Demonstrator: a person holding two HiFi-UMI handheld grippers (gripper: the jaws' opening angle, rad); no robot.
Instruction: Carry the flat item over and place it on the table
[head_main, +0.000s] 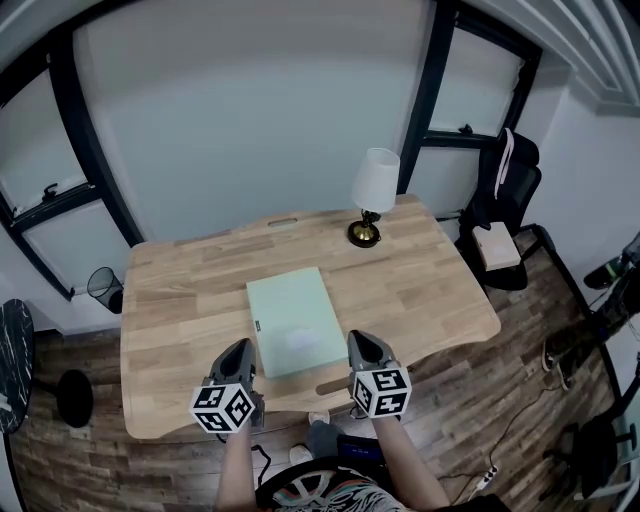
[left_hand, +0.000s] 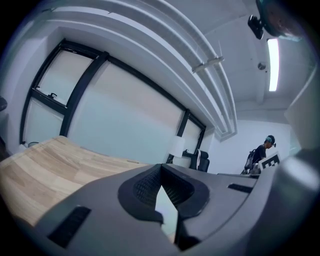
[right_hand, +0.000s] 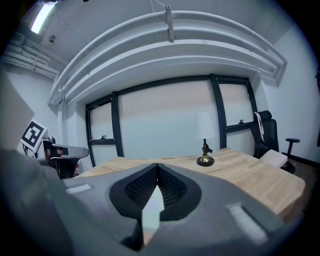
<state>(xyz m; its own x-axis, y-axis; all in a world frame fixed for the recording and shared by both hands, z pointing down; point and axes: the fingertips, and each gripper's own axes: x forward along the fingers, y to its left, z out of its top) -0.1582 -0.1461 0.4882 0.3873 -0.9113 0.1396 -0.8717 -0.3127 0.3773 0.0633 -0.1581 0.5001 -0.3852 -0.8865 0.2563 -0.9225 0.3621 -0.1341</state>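
Observation:
The flat item, a pale green board, lies flat in the middle of the wooden table. My left gripper is shut and empty, just left of the board's near end. On the other side of that end, my right gripper is also shut with nothing in it. In the left gripper view the left gripper has its jaw tips meeting, and a pale strip shows in the gap below them. The right gripper looks the same in the right gripper view, tips together.
A lamp with a white shade stands at the table's far right. A black chair carrying a box is beside the table on the right. A wire bin stands on the floor at the left. A person is far back.

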